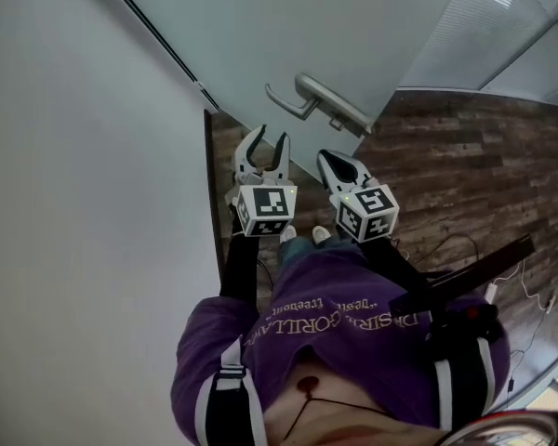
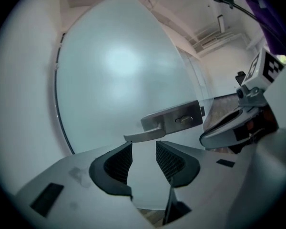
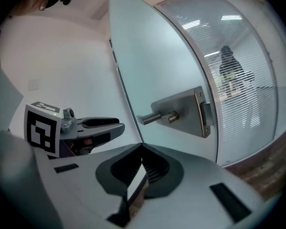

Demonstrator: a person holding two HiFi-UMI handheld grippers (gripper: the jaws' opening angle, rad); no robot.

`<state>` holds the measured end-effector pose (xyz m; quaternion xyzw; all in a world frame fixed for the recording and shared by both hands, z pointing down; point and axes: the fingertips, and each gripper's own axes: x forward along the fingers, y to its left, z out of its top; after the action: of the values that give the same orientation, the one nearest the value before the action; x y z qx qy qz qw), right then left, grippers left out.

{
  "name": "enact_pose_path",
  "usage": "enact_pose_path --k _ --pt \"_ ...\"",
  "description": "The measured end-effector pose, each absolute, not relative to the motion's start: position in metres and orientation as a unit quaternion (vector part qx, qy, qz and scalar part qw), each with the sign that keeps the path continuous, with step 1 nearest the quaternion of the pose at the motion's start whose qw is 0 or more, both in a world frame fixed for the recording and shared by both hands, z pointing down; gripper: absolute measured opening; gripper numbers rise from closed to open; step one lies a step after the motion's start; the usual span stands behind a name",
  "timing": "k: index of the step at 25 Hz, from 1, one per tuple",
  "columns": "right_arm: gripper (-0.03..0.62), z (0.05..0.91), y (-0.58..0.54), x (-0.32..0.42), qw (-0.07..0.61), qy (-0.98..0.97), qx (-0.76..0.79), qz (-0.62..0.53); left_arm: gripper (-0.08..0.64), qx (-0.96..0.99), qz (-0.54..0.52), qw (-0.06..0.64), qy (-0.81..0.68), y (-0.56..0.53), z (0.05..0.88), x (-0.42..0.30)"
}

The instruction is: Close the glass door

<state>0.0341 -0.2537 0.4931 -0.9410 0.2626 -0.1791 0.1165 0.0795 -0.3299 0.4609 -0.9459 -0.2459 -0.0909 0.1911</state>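
White wall [image 1: 74, 175] fills the side to the left of the left gripper [image 1: 270, 139], and wood-patterned floor [image 1: 465, 165] spreads out to the right of the right gripper [image 1: 327, 159]. Straight ahead of both grippers stands the frosted glass door [image 1: 288, 26], with its metal handle [image 1: 321, 100] just beyond their tips and a little to the right of the left one. In the left gripper view the left gripper [image 2: 144, 149] has its jaws spread with nothing between them; only the door [image 2: 119, 70] shows through the gap, and the handle's lever [image 2: 148, 135] sits just above and ahead of the tips without touching them. The right gripper [image 2: 229, 125] lies close on its right, side by side with it. In the right gripper view the right gripper [image 3: 143, 148] has its jaws pressed together at the tips and empty, with the handle [image 3: 155, 117] ahead and slightly right, apart from it. Beyond the door's handle edge, further right, is a glass wall with blinds [image 3: 248, 80]; whether the door has latched against it cannot be made out. Behind the grippers is the person's purple sweatshirt [image 1: 353, 333]
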Motion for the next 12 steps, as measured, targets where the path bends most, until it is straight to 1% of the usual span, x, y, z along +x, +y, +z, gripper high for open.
enact_pose_path --k 4,8,10,12 --pt "-0.003 0.486 -0.252 0.040 0.128 0.219 -0.953 -0.167 0.130 -0.908 -0.084 0.280 -0.300 -0.323 0.459 0.106" --pt "-0.003 0.485 -0.248 0.039 0.139 0.170 -0.961 -0.165 0.143 -0.832 -0.062 0.440 -0.331 -0.320 0.474 0.127" --pt "-0.003 0.487 -0.244 0.034 0.144 0.146 -0.964 -0.168 0.143 -0.797 -0.047 0.499 -0.337 -0.320 0.478 0.133" --pt "-0.003 0.487 -0.239 0.031 0.149 0.124 -0.967 -0.167 0.143 -0.769 -0.030 0.542 -0.337 -0.320 0.481 0.136"
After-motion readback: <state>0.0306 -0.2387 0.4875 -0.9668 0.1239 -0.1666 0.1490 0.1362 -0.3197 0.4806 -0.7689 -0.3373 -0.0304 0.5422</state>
